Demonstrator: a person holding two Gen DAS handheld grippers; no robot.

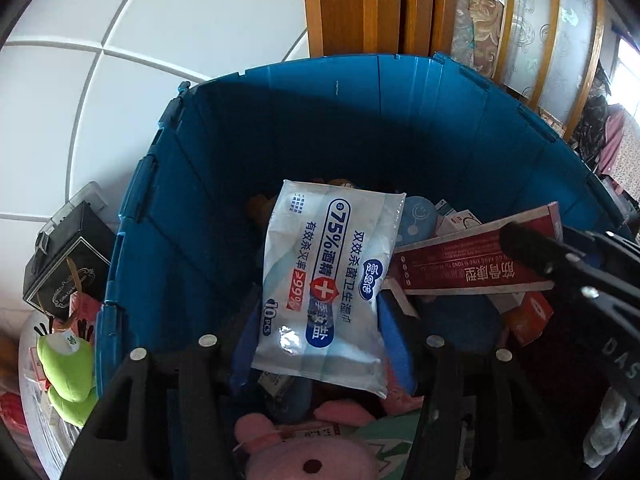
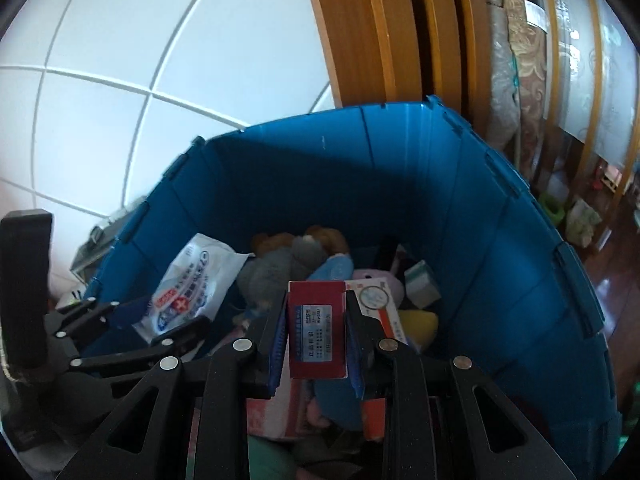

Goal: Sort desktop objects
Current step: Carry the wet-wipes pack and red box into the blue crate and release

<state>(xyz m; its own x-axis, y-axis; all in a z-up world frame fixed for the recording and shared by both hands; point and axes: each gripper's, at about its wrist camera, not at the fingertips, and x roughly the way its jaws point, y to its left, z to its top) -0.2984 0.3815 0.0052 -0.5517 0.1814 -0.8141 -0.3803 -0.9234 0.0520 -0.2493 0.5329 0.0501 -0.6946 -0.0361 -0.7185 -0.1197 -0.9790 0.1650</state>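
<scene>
The pack of alcohol wet wipes [image 1: 326, 280] lay between the blue pads of the left gripper [image 1: 320, 336], over the open blue folding crate [image 1: 304, 128]; whether those pads pressed it or had let go I could not tell. Beside it, the right gripper [image 2: 316, 336] was clenched on a long red carton [image 2: 317, 330], held endwise above the crate's contents. In the left wrist view that same carton [image 1: 472, 260] reached in from the right, its black finger [image 1: 560, 260] across it. Below lay a pink plush toy [image 1: 296, 452], a grey plush [image 2: 280, 268] and small boxes. Outside the crate's left wall sat a green plush [image 1: 68, 364] and a black box [image 1: 72, 260], against white wall tiles [image 1: 120, 80].
</scene>
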